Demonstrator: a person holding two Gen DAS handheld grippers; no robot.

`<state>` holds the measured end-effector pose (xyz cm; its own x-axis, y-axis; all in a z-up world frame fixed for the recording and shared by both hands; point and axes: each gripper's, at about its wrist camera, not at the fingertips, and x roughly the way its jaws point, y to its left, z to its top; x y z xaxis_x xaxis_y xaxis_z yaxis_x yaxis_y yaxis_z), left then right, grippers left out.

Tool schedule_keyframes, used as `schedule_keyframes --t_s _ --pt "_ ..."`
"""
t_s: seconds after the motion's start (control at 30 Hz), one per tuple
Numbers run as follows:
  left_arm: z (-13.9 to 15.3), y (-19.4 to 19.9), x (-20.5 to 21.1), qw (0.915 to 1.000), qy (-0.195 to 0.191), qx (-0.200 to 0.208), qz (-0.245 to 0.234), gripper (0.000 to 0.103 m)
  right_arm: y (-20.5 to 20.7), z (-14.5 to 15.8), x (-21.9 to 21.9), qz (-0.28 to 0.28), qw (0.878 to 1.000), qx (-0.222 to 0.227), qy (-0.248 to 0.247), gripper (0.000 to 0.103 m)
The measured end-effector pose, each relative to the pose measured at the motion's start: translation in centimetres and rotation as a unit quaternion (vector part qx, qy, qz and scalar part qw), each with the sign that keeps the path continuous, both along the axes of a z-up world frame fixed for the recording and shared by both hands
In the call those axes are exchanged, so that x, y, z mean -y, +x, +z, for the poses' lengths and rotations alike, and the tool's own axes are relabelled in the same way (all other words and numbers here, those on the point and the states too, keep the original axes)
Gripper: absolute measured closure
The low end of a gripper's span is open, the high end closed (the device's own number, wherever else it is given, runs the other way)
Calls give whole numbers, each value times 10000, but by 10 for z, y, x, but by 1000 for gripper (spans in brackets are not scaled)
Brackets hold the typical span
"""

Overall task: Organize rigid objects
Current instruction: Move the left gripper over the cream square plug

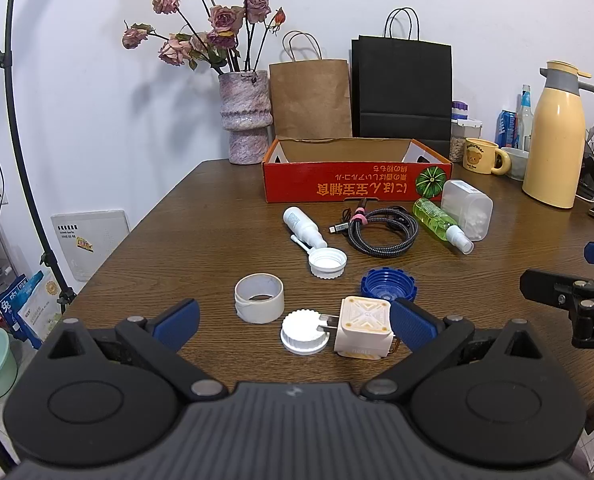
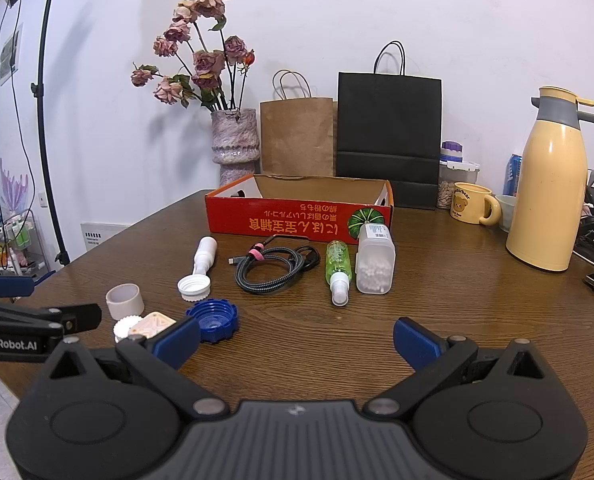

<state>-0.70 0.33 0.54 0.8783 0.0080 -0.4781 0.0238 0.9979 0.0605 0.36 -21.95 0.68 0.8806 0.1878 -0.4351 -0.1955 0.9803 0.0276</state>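
Blue-padded fingers (image 1: 411, 326) of the left gripper (image 1: 295, 326) stand wide, holding nothing; the right-hand pad is just beside the cream charger (image 1: 363, 330), contact uncertain. Charger lies on the worktop (image 1: 169, 240), prongs pointing left over a white cap (image 1: 304, 332). Right gripper (image 2: 297, 336) likewise wide, empty. Beyond: blue cap (image 1: 389, 285), tape roll (image 1: 259, 297), green spray bottle (image 2: 338, 266) lying nozzle nearward, red box (image 1: 349, 186).

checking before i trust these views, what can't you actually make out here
- Red box floor: both views, hidden by its front wall.
- Charger: right wrist view, half covered by the right gripper's fingers.
- Right gripper in left wrist view: cut off by the frame edge.
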Motion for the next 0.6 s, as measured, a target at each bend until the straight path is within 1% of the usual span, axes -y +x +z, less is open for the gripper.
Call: schedule_keyframes --t_s 0.4,0.6 --pt "-1 1 -1 10000 -23 -15 -25 0 0 -1 0 -6 10000 -4 -2 0" --pt "-5 6 0 9999 -45 -86 -52 0 3 -4 0 -10 10000 -48 -11 0"
